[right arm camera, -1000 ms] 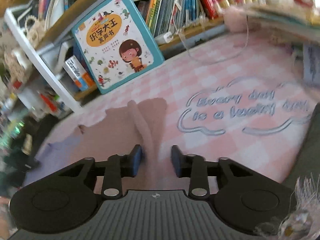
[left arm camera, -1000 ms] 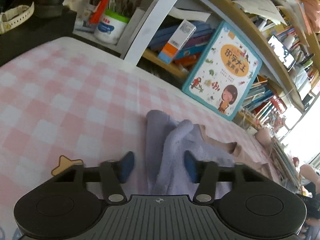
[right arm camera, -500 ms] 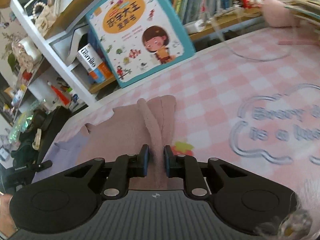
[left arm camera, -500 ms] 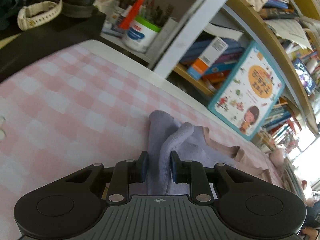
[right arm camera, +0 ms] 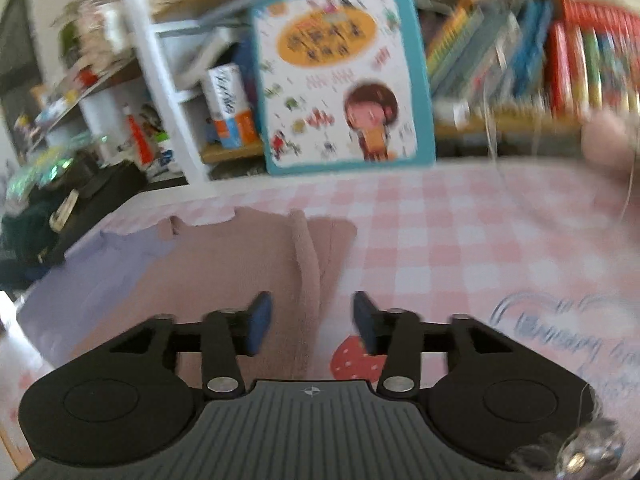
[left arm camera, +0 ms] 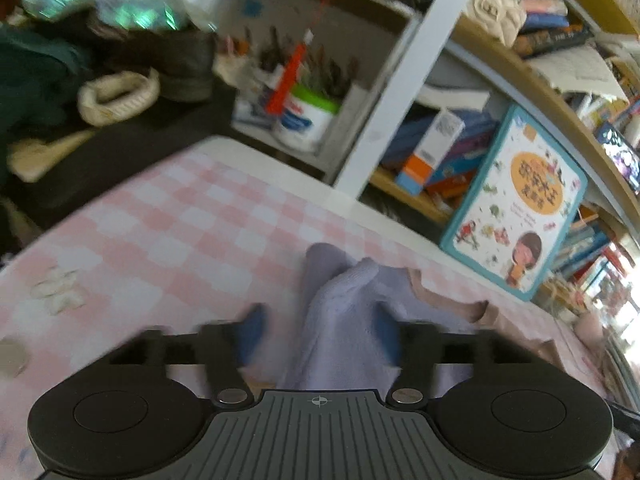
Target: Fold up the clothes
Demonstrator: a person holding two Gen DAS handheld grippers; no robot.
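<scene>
A lilac fleece garment lies bunched on the pink checked cloth, with a tan-pink garment beside it. My left gripper is open, its blue pads either side of the raised lilac ridge. In the right wrist view the tan-pink garment lies flat with a raised fold running down its middle, and the lilac garment is at its left. My right gripper is open, its pads astride that fold and not pinching it.
A teal children's book leans against the bookshelf behind the clothes; it also shows in the right wrist view. A white shelf post, a pen tub and dark clutter stand at the left. A strawberry print marks the cloth.
Both grippers were shut on the garment ridges half a second ago and have now opened, letting the fabric go. Both views have pulled back and tilted slightly; the frames are motion-blurred.
</scene>
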